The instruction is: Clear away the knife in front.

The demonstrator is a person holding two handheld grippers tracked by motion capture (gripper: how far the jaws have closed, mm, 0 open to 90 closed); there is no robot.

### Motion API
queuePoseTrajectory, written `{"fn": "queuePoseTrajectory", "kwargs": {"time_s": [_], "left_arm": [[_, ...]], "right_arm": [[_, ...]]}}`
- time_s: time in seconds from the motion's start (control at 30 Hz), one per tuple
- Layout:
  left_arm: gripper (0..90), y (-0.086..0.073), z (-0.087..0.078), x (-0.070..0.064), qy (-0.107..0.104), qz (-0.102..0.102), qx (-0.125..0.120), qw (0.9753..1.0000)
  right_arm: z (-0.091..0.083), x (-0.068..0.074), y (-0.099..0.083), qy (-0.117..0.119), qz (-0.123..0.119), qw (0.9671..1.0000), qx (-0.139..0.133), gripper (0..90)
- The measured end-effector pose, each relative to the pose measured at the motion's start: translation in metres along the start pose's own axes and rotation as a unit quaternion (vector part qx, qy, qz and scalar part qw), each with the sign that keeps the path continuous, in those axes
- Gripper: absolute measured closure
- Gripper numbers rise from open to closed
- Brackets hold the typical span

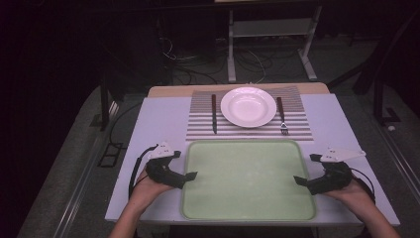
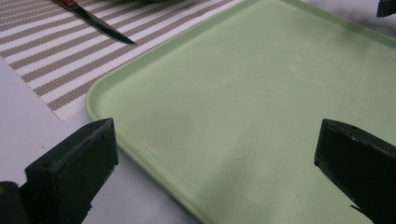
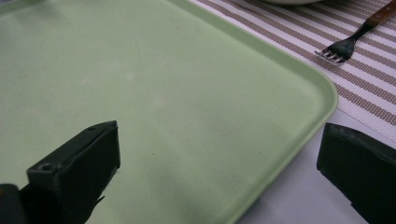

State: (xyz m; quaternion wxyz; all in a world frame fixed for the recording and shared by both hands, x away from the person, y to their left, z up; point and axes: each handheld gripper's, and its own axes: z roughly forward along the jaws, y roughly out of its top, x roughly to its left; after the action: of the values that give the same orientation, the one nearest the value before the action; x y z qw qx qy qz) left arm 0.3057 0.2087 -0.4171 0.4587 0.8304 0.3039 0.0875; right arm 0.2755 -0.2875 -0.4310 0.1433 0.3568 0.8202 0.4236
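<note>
Pale green, the empty serving tray (image 1: 247, 208) lies flat on the white table (image 1: 158, 119) in the high view, its far edge just short of a striped placemat (image 1: 297, 130). On that mat sits a white plate (image 1: 247, 106), with a knife (image 1: 214, 113) to its left and a fork (image 1: 281, 115) to its right. The left gripper (image 1: 189, 176) reaches over the tray's left rim, and the right gripper (image 1: 299, 180) reaches over the right rim, each held in a hand at the near corners of the table.

From the left gripper view, the two black jaws stand wide apart, released, one over the bare table and the other over the tray (image 2: 261, 93); its rounded corner lies between them. The knife's blade (image 2: 100, 24) rests on the placemat (image 2: 51, 56) beyond.

From the right gripper view, the jaws are likewise spread and grasp nothing, straddling the tray's (image 3: 154, 93) rim near a corner. The fork (image 3: 348, 43) lies on the placemat (image 3: 369, 93) past it, tines toward the tray.
</note>
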Motion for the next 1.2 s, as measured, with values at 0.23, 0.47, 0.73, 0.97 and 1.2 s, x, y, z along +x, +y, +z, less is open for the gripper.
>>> {"fn": "queuePoseTrajectory", "kwargs": {"time_s": [0.23,0.47,0.73,0.97,1.2], "left_arm": [[0.0,0.0,0.002,-0.001,0.004,0.006,0.008,0.9999],[0.0,0.001,0.006,-0.001,0.01,0.006,0.007,0.9999],[0.0,0.004,0.011,0.001,0.014,0.004,0.003,0.9999],[0.0,0.007,0.018,0.004,0.016,0.003,0.004,0.9999],[0.0,0.013,0.025,0.008,0.016,0.004,-0.001,0.9999]], "right_arm": [[-0.001,-0.003,-0.002,0.005,0.008,0.9999,-0.004,0.0],[-0.004,-0.004,-0.003,0.005,0.014,0.9998,-0.013,0.0],[-0.004,-0.005,-0.003,0.008,0.019,0.9997,-0.017,0.0],[-0.004,-0.004,-0.003,0.006,0.018,0.9997,-0.015,0.0],[-0.004,-0.004,-0.003,0.007,0.015,0.9997,-0.016,0.0]]}}
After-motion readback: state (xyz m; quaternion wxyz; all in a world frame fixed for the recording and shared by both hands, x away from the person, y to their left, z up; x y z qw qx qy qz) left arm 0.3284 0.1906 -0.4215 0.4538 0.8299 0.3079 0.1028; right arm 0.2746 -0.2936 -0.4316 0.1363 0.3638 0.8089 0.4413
